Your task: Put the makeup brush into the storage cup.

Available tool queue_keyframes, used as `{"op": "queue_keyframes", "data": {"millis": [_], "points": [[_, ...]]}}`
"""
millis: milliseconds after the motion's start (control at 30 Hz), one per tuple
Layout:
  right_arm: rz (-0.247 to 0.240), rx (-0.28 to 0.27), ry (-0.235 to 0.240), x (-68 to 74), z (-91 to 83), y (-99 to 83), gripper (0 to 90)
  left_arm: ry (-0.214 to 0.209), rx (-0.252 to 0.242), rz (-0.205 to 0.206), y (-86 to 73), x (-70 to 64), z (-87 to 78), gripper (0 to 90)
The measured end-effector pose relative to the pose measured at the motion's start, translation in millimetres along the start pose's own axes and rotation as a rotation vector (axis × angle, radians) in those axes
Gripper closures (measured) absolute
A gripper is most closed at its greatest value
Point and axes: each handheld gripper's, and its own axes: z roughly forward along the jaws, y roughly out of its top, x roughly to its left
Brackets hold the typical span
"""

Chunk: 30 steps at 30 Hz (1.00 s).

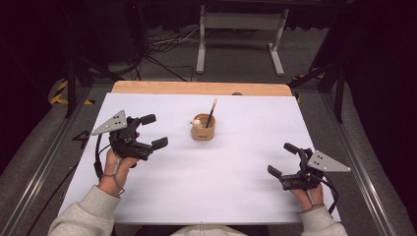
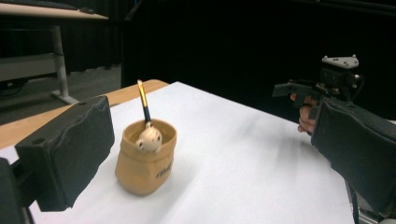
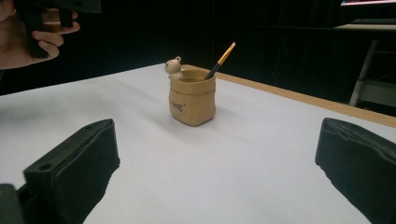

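Tan sack-shaped pen pot (image 1: 203,130) holding a yellow-black pencil (image 1: 212,112) bears unreadable dark lettering; we hold left gripper (image 1: 154,131) and right gripper (image 1: 282,159) wide-jawed, empty.

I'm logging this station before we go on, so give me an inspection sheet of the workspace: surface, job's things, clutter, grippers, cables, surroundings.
Surface: white sheet over a wooden table whose far edge shows bare.
Job's things: tan sack-shaped holder upright near the middle, a small bear figure at its rim; one pencil stands in it, leaning.
Clutter: nothing seen.
Grippers: left hand-held gripper open, left of the holder, apart from it; right hand-held gripper open, near the right front corner, holding nothing.
Cables: one trails from each gripper by the wrist; a loose bundle lies on the floor beyond the table.
Surroundings: dark room, grey floor, a white table frame behind.
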Motion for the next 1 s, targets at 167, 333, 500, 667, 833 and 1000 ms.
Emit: {"op": "queue_keyframes", "data": {"millis": [167, 333, 500, 667, 833, 1000], "points": [[0.001, 0.024, 0.026, 0.9, 4.1, -2.1, 0.0, 0.018, -0.003, -0.025, -10.0, 1.2, -13.2, 0.4], [0.009, 0.031, 0.029, 0.6, 4.6, -2.8, 0.0, 0.026, 0.012, -0.016, -16.9, -2.5, -21.2, 0.4], [0.007, 0.029, 0.027, 1.0, 4.2, -4.5, 0.0, 0.036, 0.019, -0.012, -26.2, -7.6, -29.0, 0.4], [0.008, 0.018, 0.029, 0.8, 3.1, -4.9, 0.0, 0.074, 0.027, 0.008, -37.4, -12.8, -36.5, 1.4], [0.008, 0.020, 0.031, 0.8, 3.4, -5.5, 0.0, 0.076, 0.036, -0.002, -48.2, -14.9, -42.5, 1.5], [0.010, 0.019, 0.037, 1.1, 4.5, -6.5, 0.0, 0.082, 0.019, -0.035, -60.2, -12.6, -47.8, 1.5]]}}
